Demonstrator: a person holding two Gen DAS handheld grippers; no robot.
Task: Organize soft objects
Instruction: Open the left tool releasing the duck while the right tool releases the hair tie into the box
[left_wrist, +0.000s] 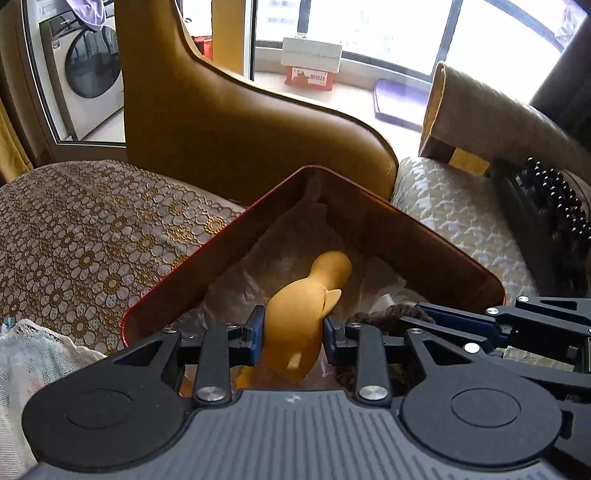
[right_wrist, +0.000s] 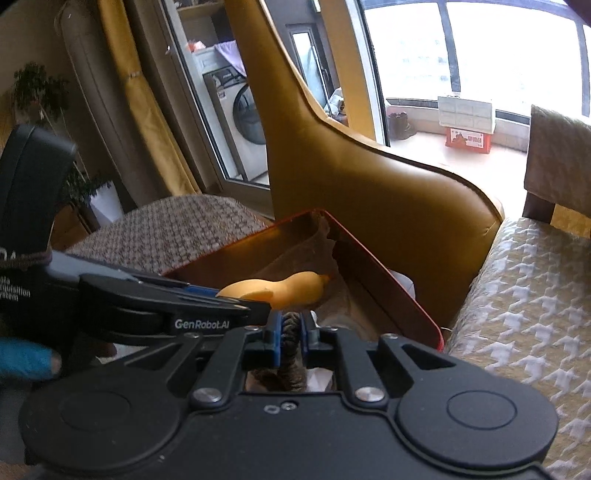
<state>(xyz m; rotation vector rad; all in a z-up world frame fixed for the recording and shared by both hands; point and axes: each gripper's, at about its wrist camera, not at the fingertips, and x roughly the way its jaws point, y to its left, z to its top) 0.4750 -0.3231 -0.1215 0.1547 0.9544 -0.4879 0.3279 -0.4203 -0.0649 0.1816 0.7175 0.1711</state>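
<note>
My left gripper (left_wrist: 293, 332) is shut on a soft yellow duck toy (left_wrist: 306, 306) and holds it over the open red box (left_wrist: 406, 218). The duck's head points into the box. It also shows in the right wrist view (right_wrist: 291, 288), with the left gripper (right_wrist: 243, 301) beside it. My right gripper (right_wrist: 291, 330) is shut on a dark brown knitted soft thing (right_wrist: 291, 325) at the box's near right side. That brown thing and the right gripper (left_wrist: 417, 317) also show in the left wrist view (left_wrist: 388, 317). Crinkled clear plastic (left_wrist: 258, 254) lines the red box (right_wrist: 388, 280).
The box sits on a sofa with a lace flower cover (left_wrist: 92, 229) at left and a houndstooth cushion (left_wrist: 454, 221) at right. A tan leather armrest (left_wrist: 240, 129) rises behind it. White gauze cloth (left_wrist: 33, 358) lies at lower left. A black beaded thing (left_wrist: 546, 206) lies at right.
</note>
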